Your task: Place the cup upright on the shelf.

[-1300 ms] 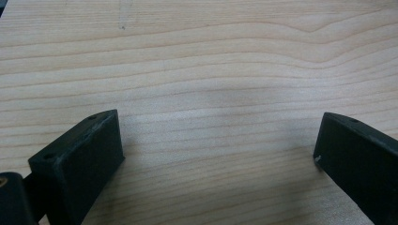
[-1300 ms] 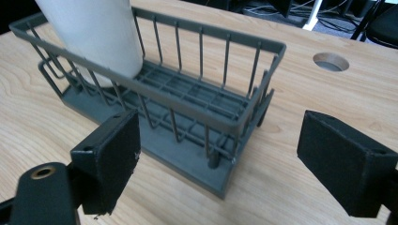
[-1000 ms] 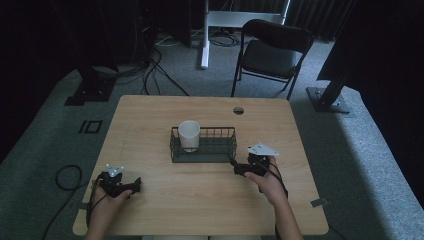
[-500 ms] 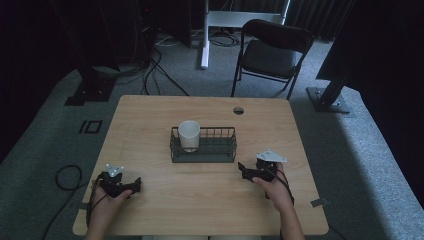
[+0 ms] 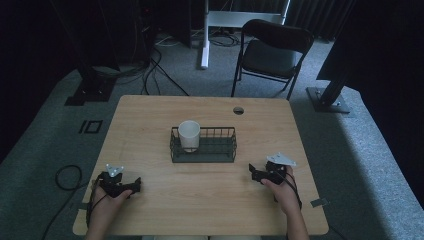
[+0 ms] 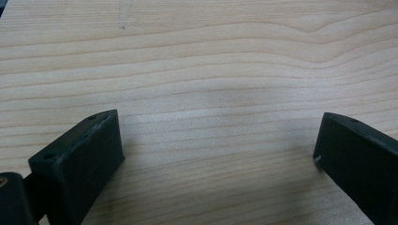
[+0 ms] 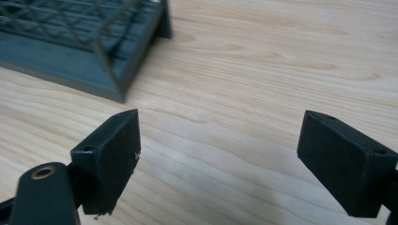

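A dark wire basket (image 5: 210,148) stands at the middle of the wooden table (image 5: 210,200), with a white cup (image 5: 189,135) upright in its left end. My left gripper (image 5: 134,184) rests low at the table's front left, open, with bare wood between its jaws (image 6: 218,136). My right gripper (image 5: 254,173) sits at the front right, open and holding nothing, just right of and nearer than the basket. In the right gripper view the basket's corner (image 7: 117,70) lies ahead to the upper left of that gripper (image 7: 218,140).
A round cable hole (image 5: 238,110) is in the table near its far edge. A black folding chair (image 5: 270,55) stands beyond the table. Cables (image 5: 65,175) lie on the grey floor at the left.
My right gripper has drawn back from the basket's right end toward the front of the table. The left gripper has stayed put.
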The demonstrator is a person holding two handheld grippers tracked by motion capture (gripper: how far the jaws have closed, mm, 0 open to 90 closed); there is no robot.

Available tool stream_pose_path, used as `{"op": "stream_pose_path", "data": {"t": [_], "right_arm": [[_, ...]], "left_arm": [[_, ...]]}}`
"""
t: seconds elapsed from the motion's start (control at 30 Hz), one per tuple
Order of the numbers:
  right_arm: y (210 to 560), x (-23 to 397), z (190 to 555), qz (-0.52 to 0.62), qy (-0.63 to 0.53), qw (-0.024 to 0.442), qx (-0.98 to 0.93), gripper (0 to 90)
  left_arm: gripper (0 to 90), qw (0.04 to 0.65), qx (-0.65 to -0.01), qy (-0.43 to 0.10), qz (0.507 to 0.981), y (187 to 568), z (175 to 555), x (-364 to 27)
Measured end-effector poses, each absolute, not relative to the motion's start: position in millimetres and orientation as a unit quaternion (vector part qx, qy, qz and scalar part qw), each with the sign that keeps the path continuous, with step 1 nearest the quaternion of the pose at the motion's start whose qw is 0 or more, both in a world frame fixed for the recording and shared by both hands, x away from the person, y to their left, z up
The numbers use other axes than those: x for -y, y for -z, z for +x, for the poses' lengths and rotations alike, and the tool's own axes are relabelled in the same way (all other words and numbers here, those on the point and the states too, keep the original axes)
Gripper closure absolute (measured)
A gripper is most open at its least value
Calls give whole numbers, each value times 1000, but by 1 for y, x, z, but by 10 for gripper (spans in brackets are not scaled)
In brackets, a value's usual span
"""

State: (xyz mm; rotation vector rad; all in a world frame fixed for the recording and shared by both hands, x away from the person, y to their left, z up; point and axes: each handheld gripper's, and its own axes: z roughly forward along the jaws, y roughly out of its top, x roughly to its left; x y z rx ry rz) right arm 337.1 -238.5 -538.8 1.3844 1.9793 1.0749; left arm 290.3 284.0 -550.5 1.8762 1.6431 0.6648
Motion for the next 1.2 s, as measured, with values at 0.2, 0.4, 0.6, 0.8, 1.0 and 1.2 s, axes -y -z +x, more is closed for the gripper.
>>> {"op": "stream_pose_path", "data": {"t": [0.2,0.4,0.6,0.8,1.0,1.2], "right_arm": [[544,246,338,531,-382,252,-713,133],[543,255,338,548,-360,269,-706,134],[550,264,338,567,-340,269,-701,134],[551,271,339,575,-329,264,-701,134],[551,278,337,591,-322,259,-692,133],[552,284,337,603,-304,255,-692,136]], "left_arm": [[19,277,-612,-247,699,551,290,-284],[19,277,-612,-248,698,551,290,-284],[19,277,-612,-247,698,551,290,-284],[19,277,-612,-247,698,551,290,-284],[19,277,-612,-247,698,551,290,-284],[19,277,-612,-247,698,551,290,-284]]}}
